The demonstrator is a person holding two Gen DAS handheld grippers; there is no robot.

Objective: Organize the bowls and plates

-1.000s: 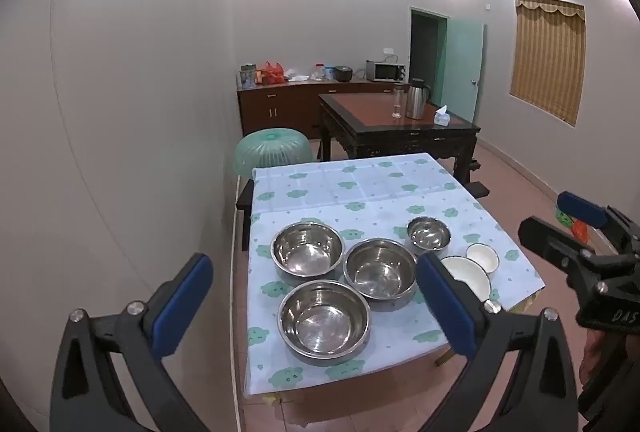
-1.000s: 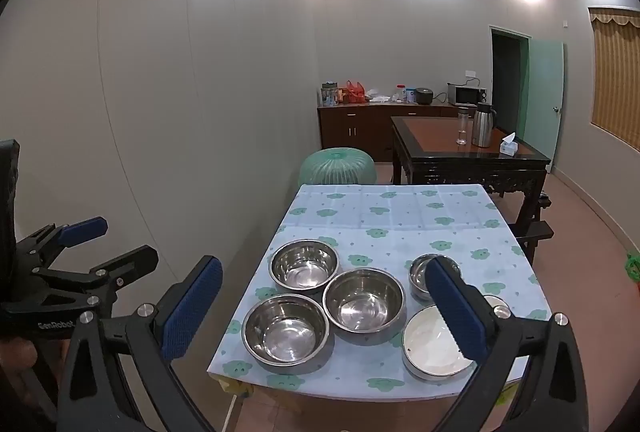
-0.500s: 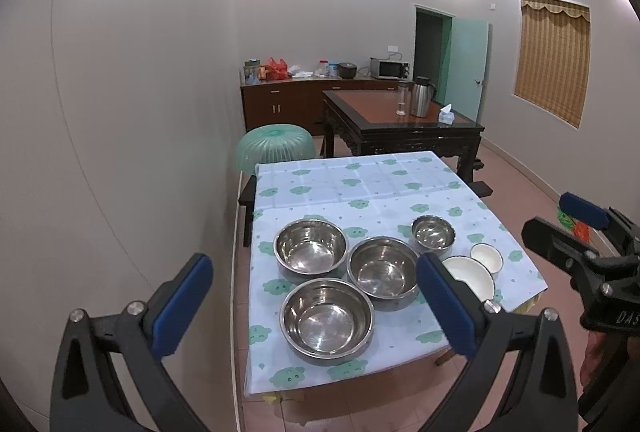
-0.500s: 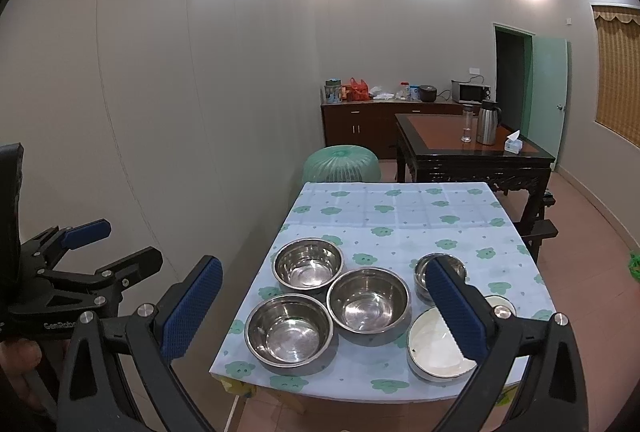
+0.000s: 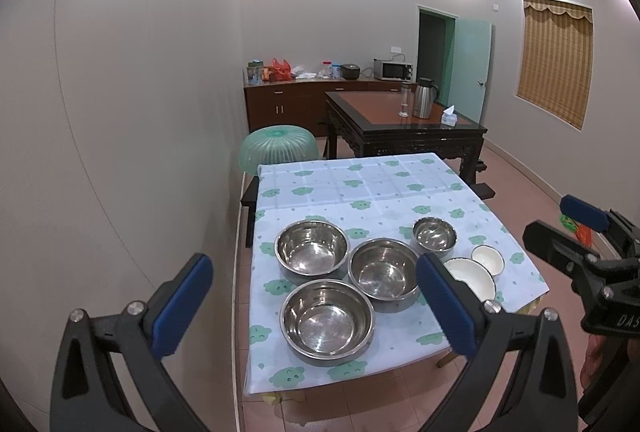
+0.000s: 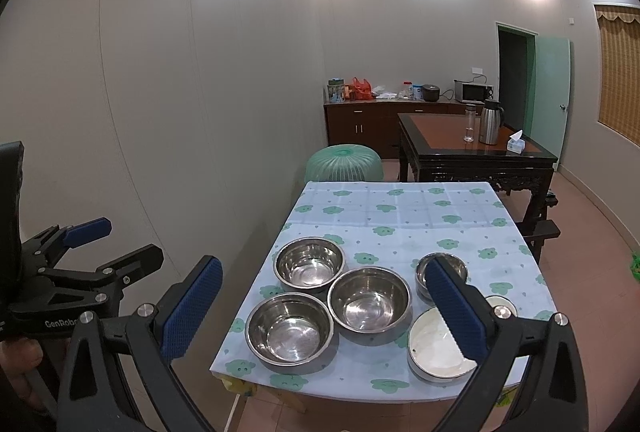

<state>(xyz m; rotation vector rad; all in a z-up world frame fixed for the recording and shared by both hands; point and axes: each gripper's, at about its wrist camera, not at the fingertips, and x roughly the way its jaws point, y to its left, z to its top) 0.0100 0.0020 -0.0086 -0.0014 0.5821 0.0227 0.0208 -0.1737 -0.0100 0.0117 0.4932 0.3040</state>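
So the desk (image 5: 360, 187) has a pale blue cloth with little green cloud faces, and all the dishes sit bunched at its near end. Three big shiny stainless steel bowls (image 5: 327, 318) make a tight triangle, rims just about touching, all upright and empty, with ceiling lights reflecting in them. To their right there's a small stainless steel bowl (image 5: 435, 233), same polished look, only much smaller. In front of that is a wide shallow white dish (image 6: 434, 350) with a few dark specks on the inside, and a small white ceramic bowl (image 5: 487, 259) sits just beside it toward the desk's right edge.

Both tools hang in the air short of the desk, touching nothing. The left tongs (image 5: 316, 306) are spread wide, blue pads well apart. The right tongs (image 6: 324, 312) are spread too, nothing between them. Each one shows up at the edge of the other's view.
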